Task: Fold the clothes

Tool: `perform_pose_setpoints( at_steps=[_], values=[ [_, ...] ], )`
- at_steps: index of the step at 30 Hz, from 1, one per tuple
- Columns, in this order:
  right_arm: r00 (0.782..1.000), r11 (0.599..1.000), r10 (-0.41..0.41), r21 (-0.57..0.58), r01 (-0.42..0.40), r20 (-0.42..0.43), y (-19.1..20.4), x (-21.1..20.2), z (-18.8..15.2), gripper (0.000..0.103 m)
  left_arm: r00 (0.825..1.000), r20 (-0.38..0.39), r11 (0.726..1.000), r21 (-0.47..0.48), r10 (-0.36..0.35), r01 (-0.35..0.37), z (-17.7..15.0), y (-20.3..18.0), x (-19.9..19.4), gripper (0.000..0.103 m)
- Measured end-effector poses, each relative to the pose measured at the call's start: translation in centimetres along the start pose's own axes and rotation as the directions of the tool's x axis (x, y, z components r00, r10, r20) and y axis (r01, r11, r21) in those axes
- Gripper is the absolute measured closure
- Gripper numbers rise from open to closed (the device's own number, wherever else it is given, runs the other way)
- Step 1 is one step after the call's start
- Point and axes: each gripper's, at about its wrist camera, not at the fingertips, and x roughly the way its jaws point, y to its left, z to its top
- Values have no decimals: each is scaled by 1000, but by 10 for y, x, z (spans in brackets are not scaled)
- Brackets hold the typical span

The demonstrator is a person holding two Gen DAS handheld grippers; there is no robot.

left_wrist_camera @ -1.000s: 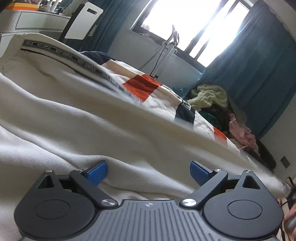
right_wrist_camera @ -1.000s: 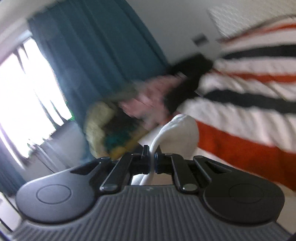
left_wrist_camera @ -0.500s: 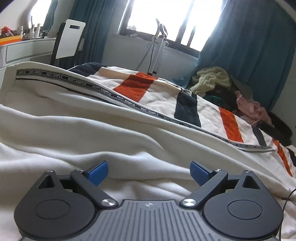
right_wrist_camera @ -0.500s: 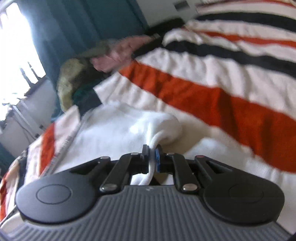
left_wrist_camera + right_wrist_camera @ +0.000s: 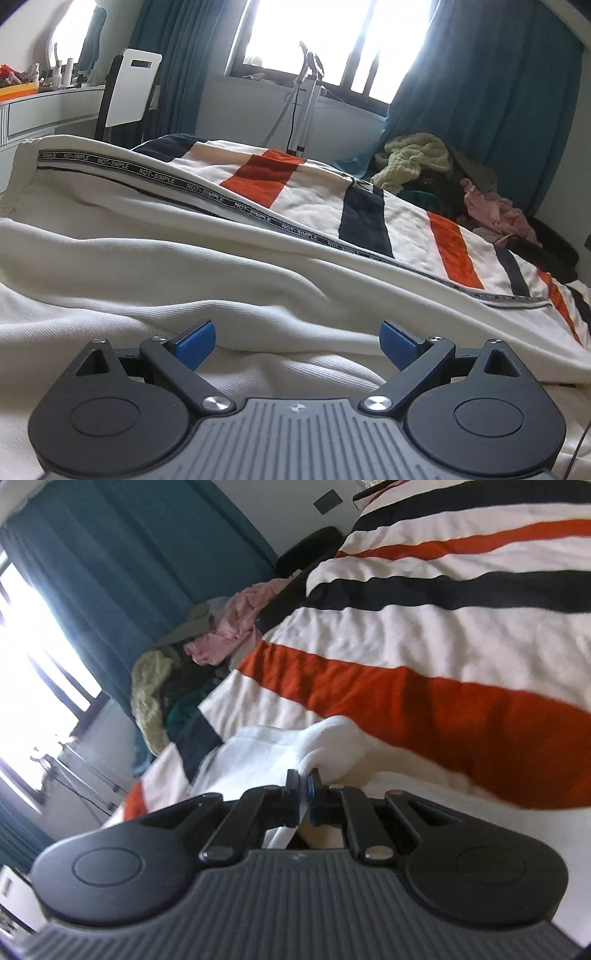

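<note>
The right gripper (image 5: 303,794) pinches the soft white cloth garment (image 5: 258,760), maybe its edge; lay it flat. The left gripper (image 5: 297,345) is wide, holding nothing.

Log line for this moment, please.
left hand-held gripper: open, over cream garment | right hand-held gripper: shut on garment fold | bed: striped blanket

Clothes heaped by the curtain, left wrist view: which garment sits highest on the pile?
The pale yellow-green knit garment tops the pile, crumpled and fuzzy in texture. The pink garment lies lower and to its right, and the dark clothes sit beneath it.
</note>
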Motion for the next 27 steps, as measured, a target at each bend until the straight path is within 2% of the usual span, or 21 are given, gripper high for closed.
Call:
perform_pose_setpoints(
  at_steps=[3,6,9,12,14,16,18,19,22,25,27],
  values=[
    [998,998,-49,-31,48,-37,-6,6,-8,96,1000,-2,1000,-1,-12,12,1,0,-4,6],
    [996,988,-76,-138,68,-51,5,4,-14,95,1000,12,1000,4,-19,19,3,0,-14,6],
    [997,966,-67,-254,53,-45,25,-11,-16,93,999,18,999,4,-39,39,4,-1,-26,6],
    [998,952,-51,-304,40,-30,41,-36,-18,91,998,16,998,30,-55,54,5,-7,-37,6],
    [1000,951,-10,-308,2,-27,49,-58,-19,78,998,21,996,55,-65,64,4,-12,-45,6],
    [999,942,41,-334,-39,-3,60,-85,-22,36,997,24,994,83,-67,65,3,-17,-53,6],
    [994,919,105,-384,-85,31,71,-116,-27,26,996,36,992,100,-80,76,3,-18,-64,6],
    [990,907,139,-404,-117,27,75,-128,-30,26,995,42,991,107,-88,83,3,-19,-70,6],
    [976,859,210,-466,-214,-62,85,-158,-44,28,992,59,988,119,-110,102,3,-17,-91,6],
    [975,819,206,-531,-218,-82,88,-181,-57,28,987,91,984,132,-129,117,2,-16,-114,4],
    [985,858,161,-485,-172,-66,79,-183,-52,28,984,114,983,140,-136,119,1,-14,-129,3]
  ],
)
